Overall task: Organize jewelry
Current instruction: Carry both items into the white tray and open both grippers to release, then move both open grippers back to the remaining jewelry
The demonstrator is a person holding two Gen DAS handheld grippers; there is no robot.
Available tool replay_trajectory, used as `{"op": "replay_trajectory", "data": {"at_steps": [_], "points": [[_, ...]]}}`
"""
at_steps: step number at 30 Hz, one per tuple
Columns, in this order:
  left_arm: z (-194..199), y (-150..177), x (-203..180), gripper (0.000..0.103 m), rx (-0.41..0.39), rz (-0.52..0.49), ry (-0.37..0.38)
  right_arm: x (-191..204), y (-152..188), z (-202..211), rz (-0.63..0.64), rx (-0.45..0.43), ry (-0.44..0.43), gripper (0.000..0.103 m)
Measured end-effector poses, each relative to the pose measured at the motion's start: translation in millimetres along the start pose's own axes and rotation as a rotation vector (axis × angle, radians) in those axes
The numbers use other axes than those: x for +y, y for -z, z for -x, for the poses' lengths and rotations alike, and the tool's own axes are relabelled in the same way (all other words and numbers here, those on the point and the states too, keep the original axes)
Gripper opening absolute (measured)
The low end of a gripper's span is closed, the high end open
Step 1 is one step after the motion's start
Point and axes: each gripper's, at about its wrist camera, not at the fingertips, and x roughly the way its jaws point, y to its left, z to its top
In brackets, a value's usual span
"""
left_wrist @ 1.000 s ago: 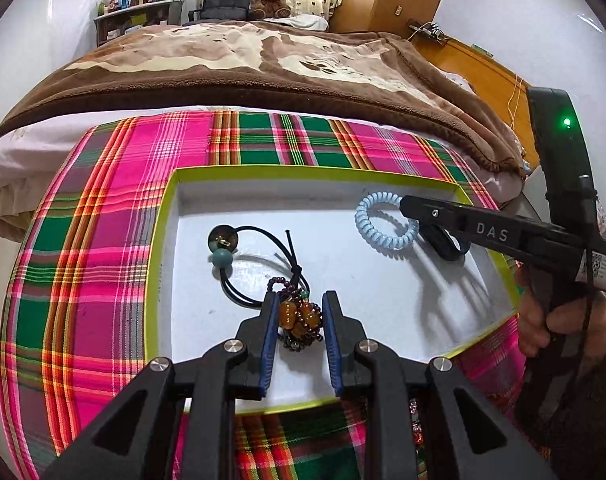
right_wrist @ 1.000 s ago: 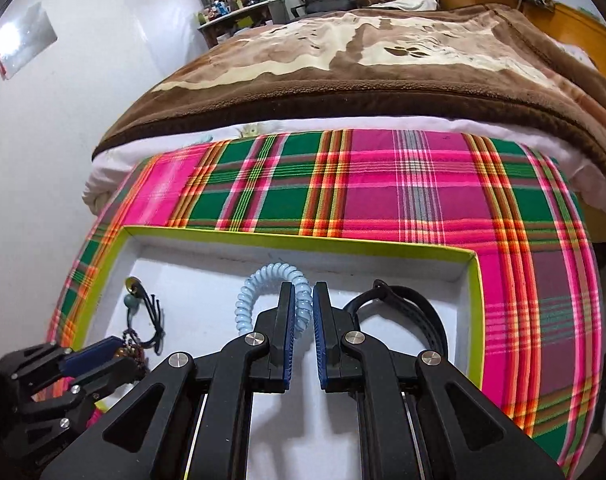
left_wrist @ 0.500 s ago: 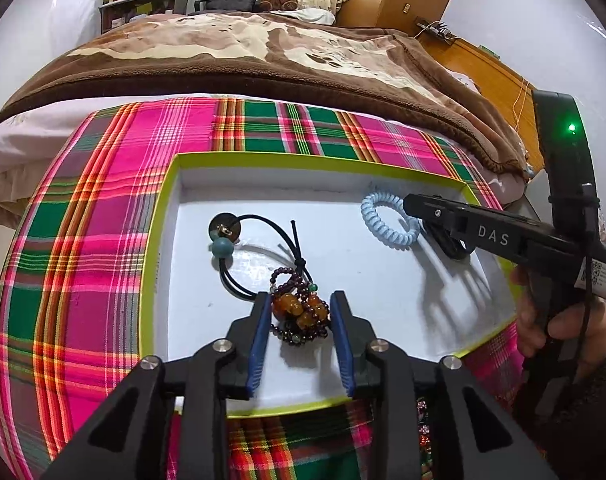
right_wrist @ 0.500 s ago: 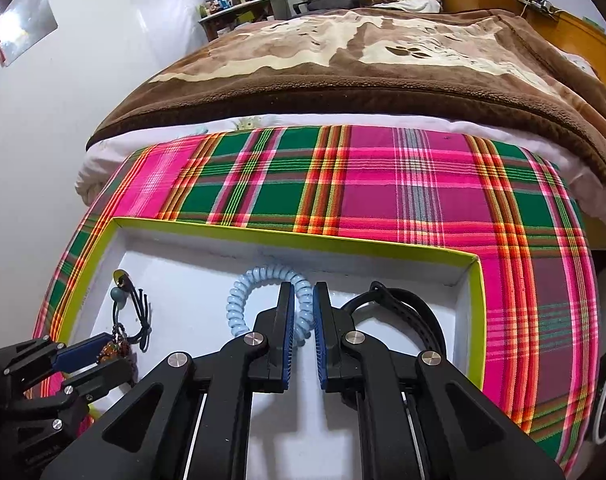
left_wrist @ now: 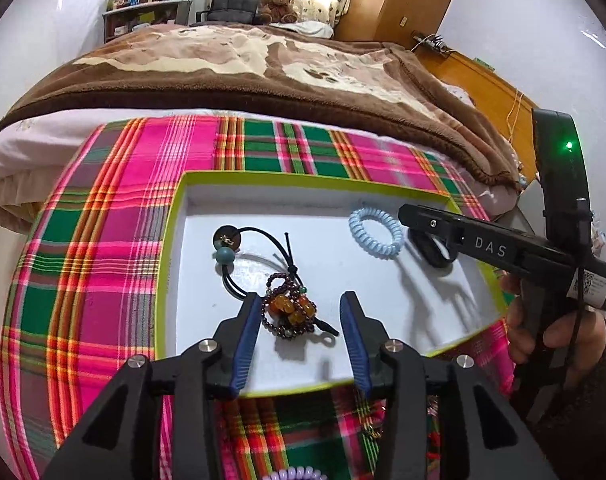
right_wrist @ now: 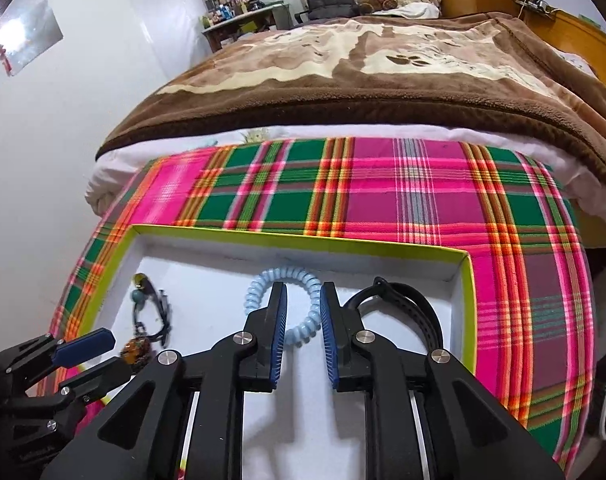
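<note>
A white tray with a lime-green rim point(left_wrist: 303, 178) point(right_wrist: 303, 242) lies on plaid cloth. My left gripper point(left_wrist: 301, 308) point(right_wrist: 117, 354) is opening. A bracelet of amber and dark purple beads point(left_wrist: 291, 312) point(right_wrist: 137, 348) lies free on the tray floor between its jaws. My right gripper point(right_wrist: 303, 300) point(left_wrist: 423, 216) is opening too. A pale blue coil hair tie point(right_wrist: 263, 278) point(left_wrist: 377, 234) rests on the tray with one side in the gap, and the pads stand off it. A black cord tie with a teal bead point(left_wrist: 225, 256) point(right_wrist: 139, 298) lies at the left. A black band point(right_wrist: 403, 300) point(left_wrist: 431, 248) lies at the right.
The pink and green plaid cloth point(left_wrist: 103, 260) covers the surface around the tray. Behind it is a bed with a brown blanket point(left_wrist: 243, 80). A purple coil tie point(left_wrist: 295, 474) lies on the cloth near me. A person's hand point(left_wrist: 543, 320) holds the right gripper.
The left jaws have spread, and the bead bracelet they held now lies loose in the tray. The right jaws have parted from the blue coil tie. Neither hand has shifted much.
</note>
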Motion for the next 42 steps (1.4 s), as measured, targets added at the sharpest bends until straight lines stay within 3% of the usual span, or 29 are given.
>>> {"op": "replay_trajectory", "data": {"at_steps": [10, 21, 22, 24, 25, 26, 33, 42], "points": [[38, 15, -3, 0.047, -0.057, 0.006, 0.018, -1, 19, 42, -0.014, -0.05, -0.024, 0.018], [65, 56, -3, 0.048, -0.069, 0.035, 0.039, -7, 80, 82, 0.021, -0.032, -0.076, 0.019], [66, 59, -4, 0.048, -0.067, 0.041, 0.034, -8, 88, 84, 0.023, -0.023, -0.085, 0.02], [68, 67, -5, 0.048, -0.066, 0.04, 0.026, -8, 99, 87, 0.032, -0.013, -0.09, 0.034], [69, 70, -6, 0.048, -0.063, 0.038, 0.03, -9, 105, 88, 0.037, -0.011, -0.098, 0.047], [70, 73, -6, 0.048, -0.061, 0.041, 0.039, -9, 109, 89, 0.038, -0.006, -0.099, 0.049], [75, 85, -8, 0.048, -0.054, 0.044, 0.043, -11, 131, 92, 0.045, 0.01, -0.091, 0.049], [74, 96, -10, 0.049, -0.035, 0.04, 0.027, 13, 154, 79, 0.214, 0.064, -0.023, 0.049]]}}
